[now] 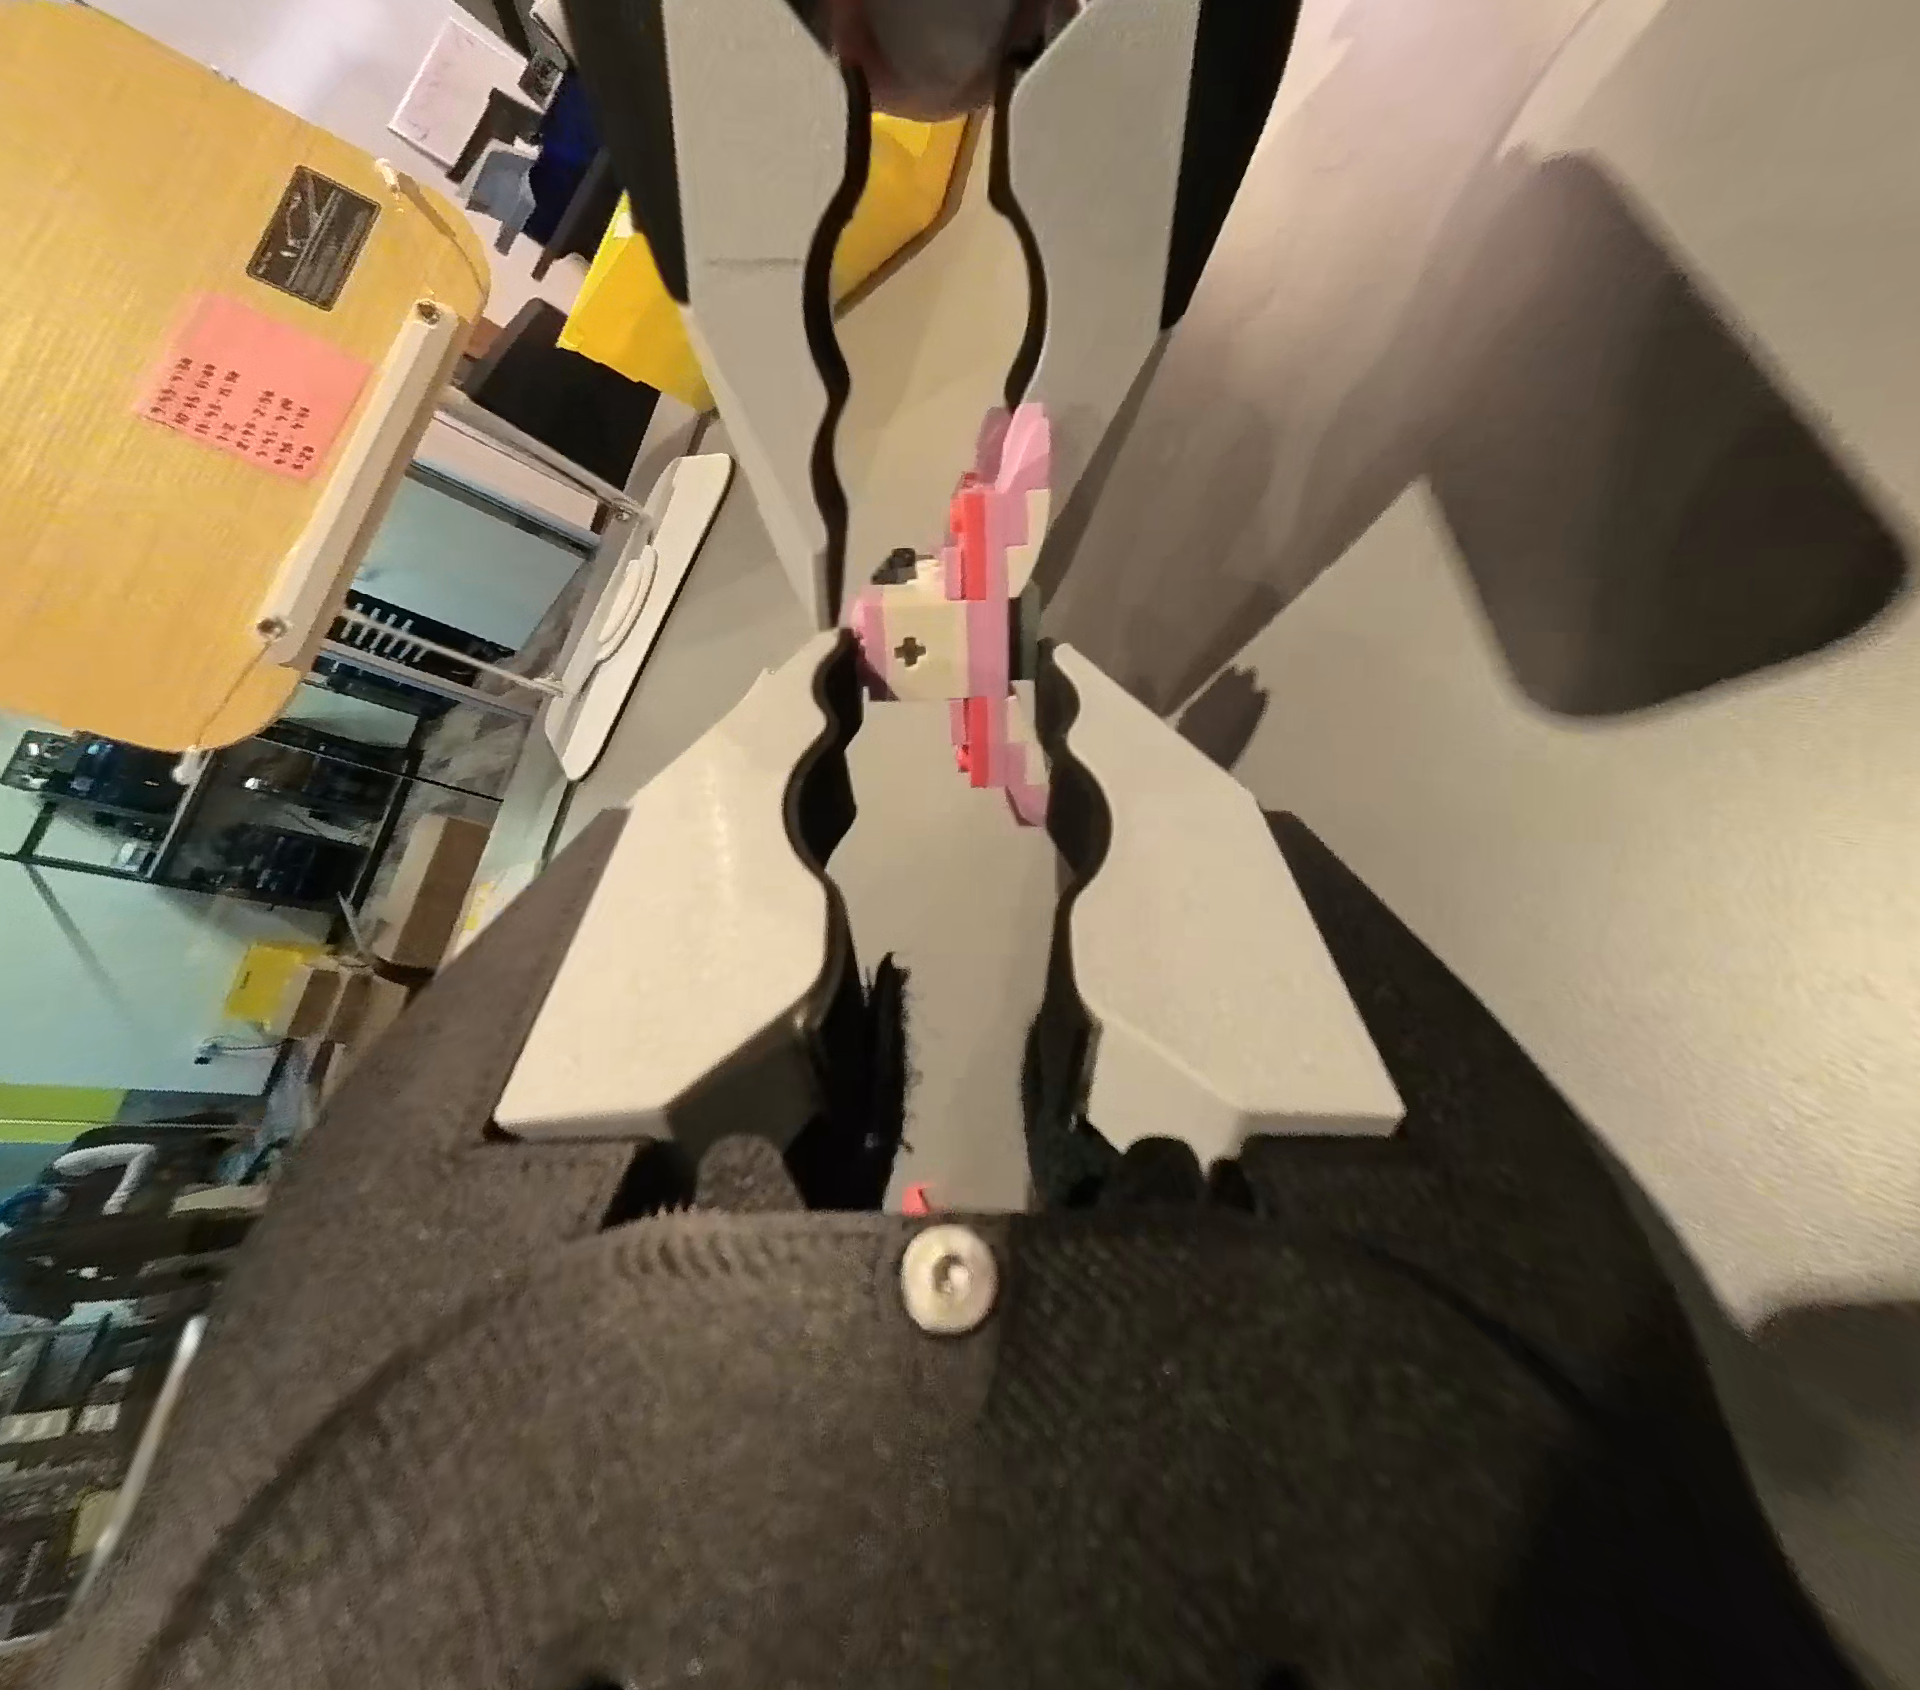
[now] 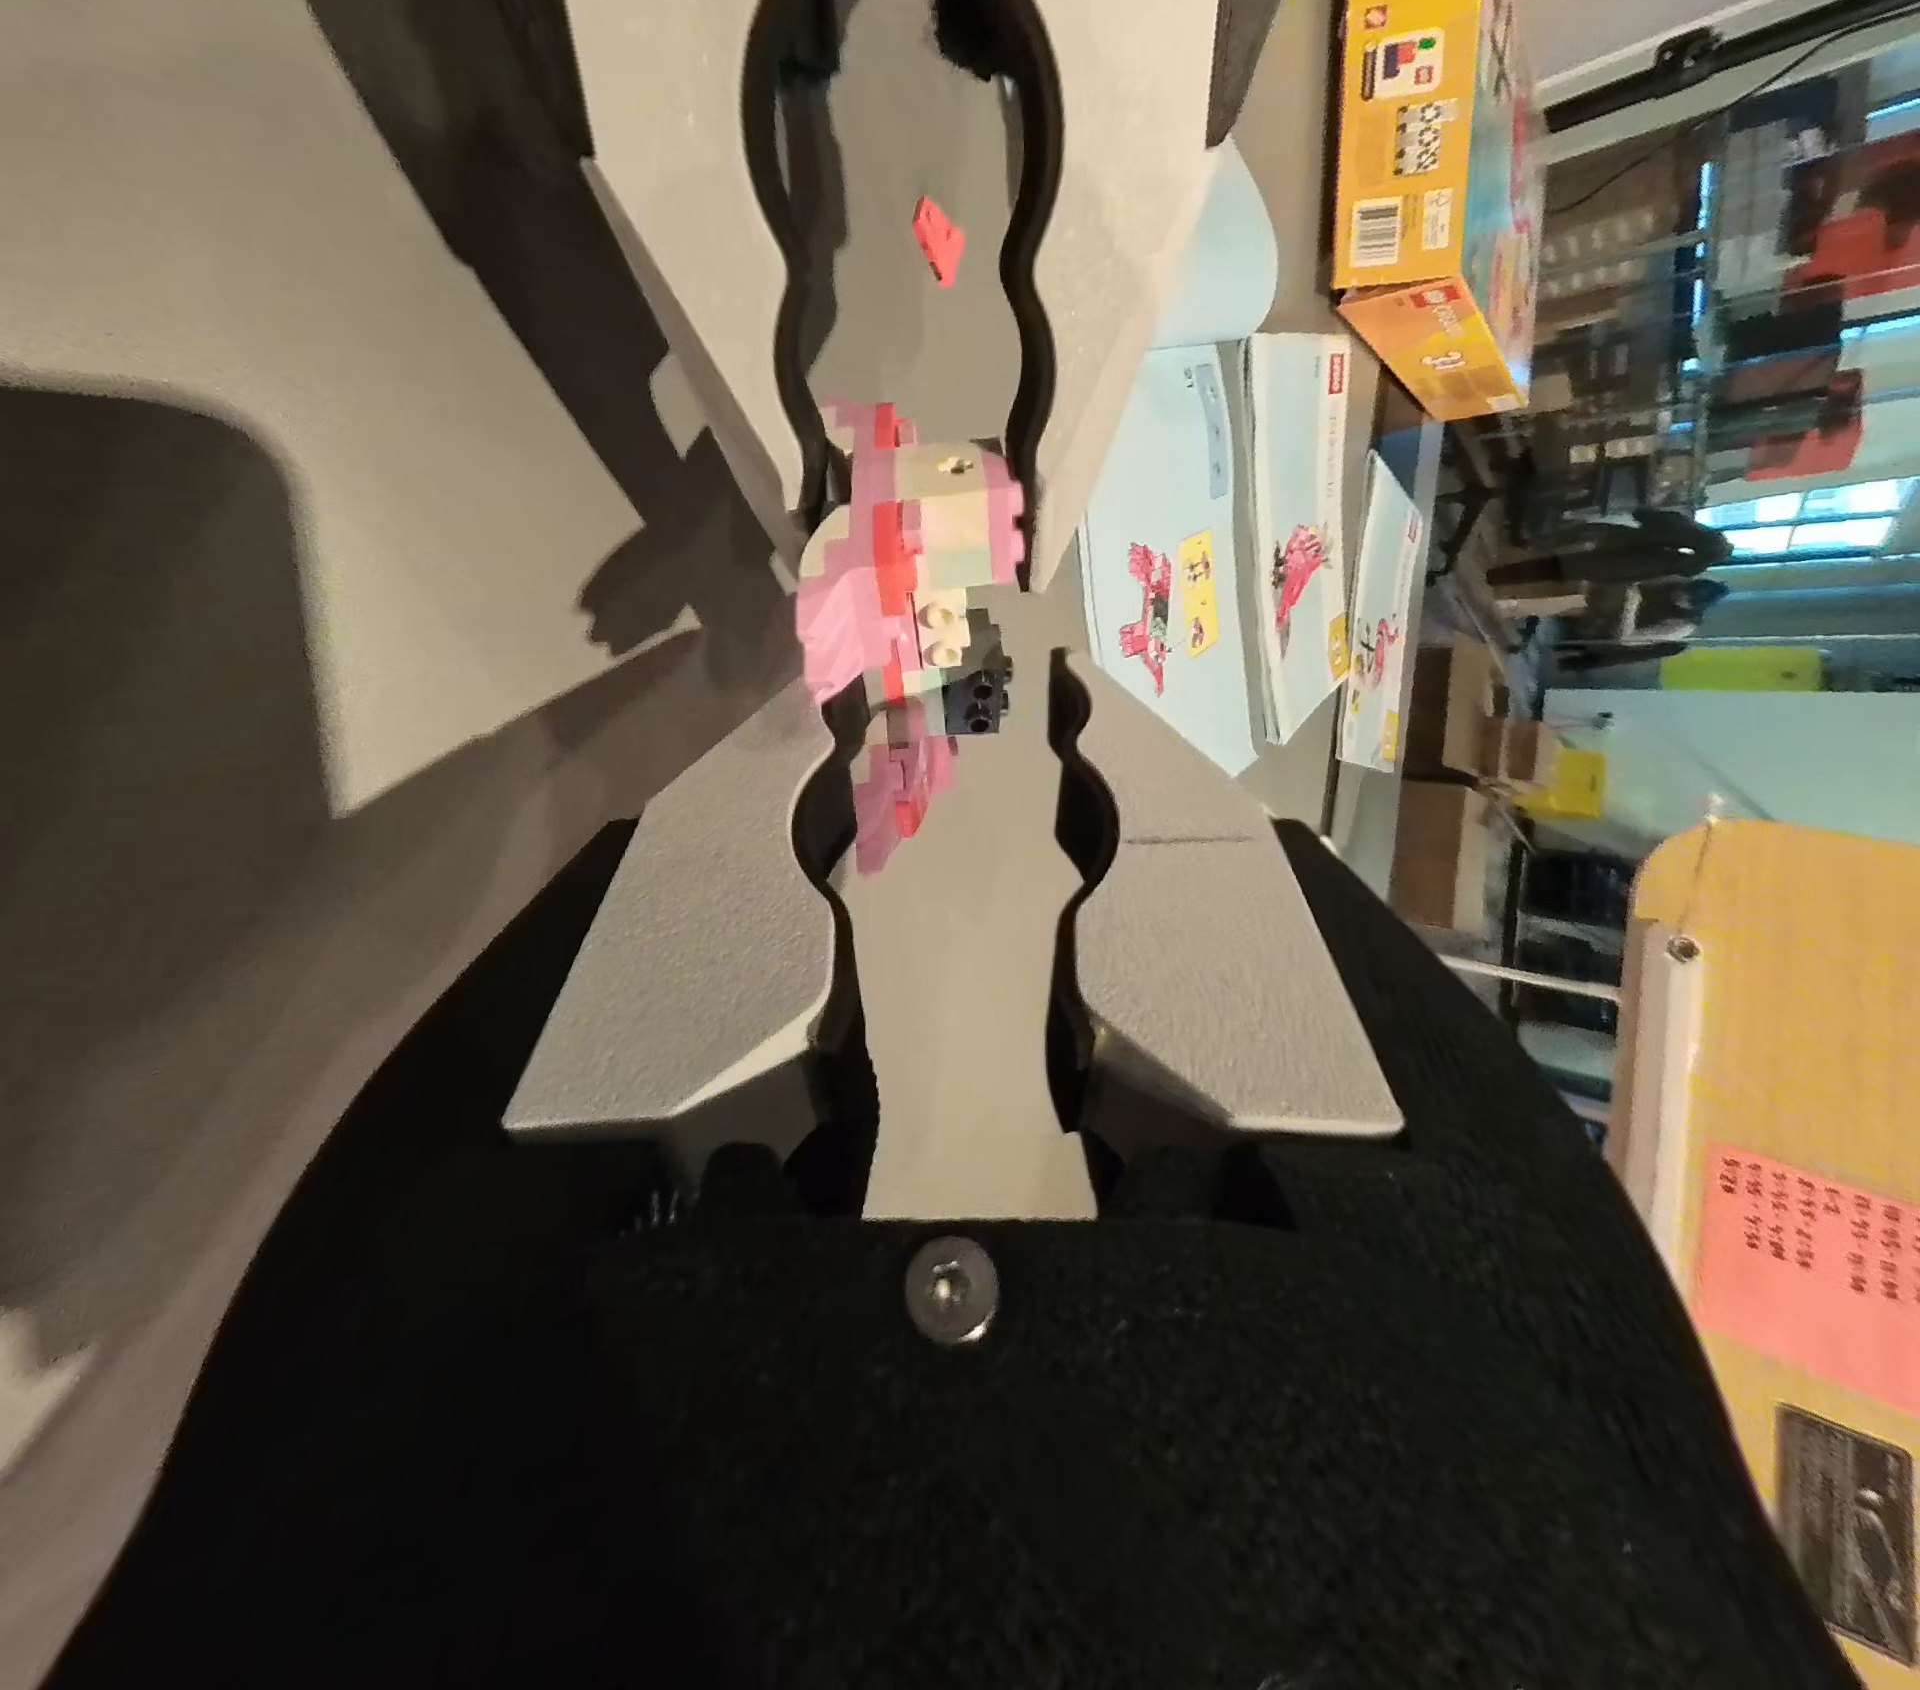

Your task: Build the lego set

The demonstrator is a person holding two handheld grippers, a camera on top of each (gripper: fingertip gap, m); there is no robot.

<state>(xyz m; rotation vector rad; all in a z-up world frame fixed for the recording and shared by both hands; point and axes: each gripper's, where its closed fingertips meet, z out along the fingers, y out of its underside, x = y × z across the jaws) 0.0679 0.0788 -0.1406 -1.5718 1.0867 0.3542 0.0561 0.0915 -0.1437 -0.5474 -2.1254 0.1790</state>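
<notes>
Fingertips of the left gripper (image 1: 945, 648) are closed narrowly on the pink, red and white lego model (image 1: 914, 653), pinching its pale head from both sides and holding it up off the grey table (image 2: 966, 1069). Meeting it tip to tip, the right gripper (image 2: 940, 684) stands partly open around the model's lower wing and black underside, with a clear gap at one finger, so it grips nothing. A loose red piece (image 2: 938, 240) lies on the table beyond, and further right are the instruction booklets (image 2: 1164, 518) and the yellow box (image 2: 1423, 113).
</notes>
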